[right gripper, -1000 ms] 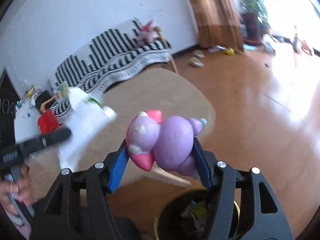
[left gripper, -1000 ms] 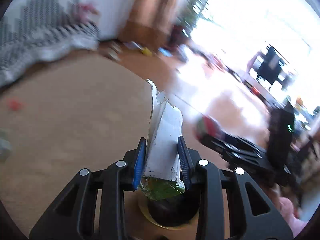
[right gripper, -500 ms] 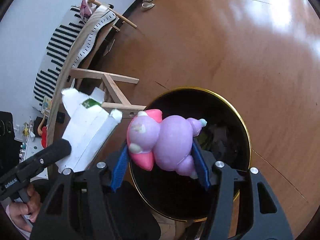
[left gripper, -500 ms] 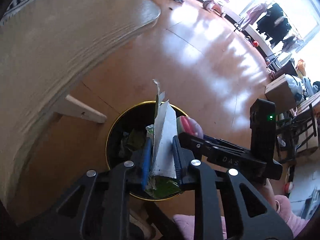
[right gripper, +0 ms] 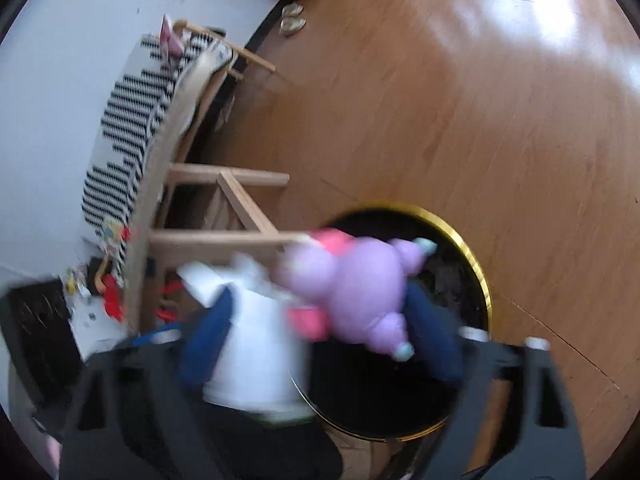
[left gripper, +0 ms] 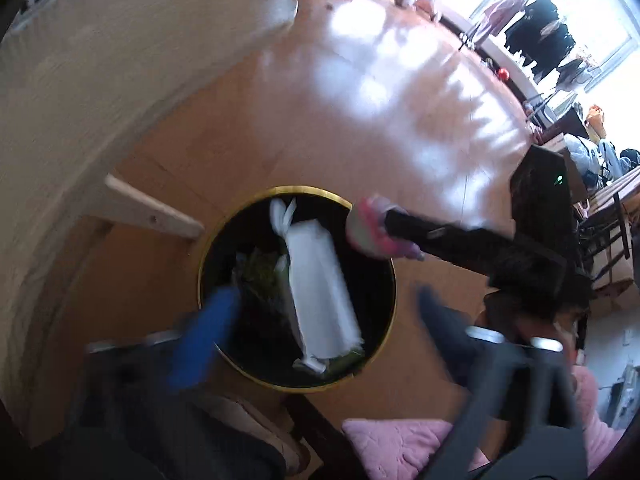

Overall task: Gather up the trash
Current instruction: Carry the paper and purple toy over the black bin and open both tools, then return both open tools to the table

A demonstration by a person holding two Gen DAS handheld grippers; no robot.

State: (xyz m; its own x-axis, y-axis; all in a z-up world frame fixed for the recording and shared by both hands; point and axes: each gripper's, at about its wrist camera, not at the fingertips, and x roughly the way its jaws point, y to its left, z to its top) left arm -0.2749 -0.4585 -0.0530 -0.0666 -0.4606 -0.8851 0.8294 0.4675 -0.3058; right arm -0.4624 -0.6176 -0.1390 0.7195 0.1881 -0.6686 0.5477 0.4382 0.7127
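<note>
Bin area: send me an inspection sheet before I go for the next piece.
Surface: wooden floor, with glare.
Job's things: white carton inside the bin; toy over the bin's rim.
Clutter: green scraps in the bin; small items by the wall.
Grippers: left tongs open above the bin; right tongs open, with a gap on one side of the toy.
Cables: nothing seen.
Surroundings: table, striped cloth, pink cushion.
</note>
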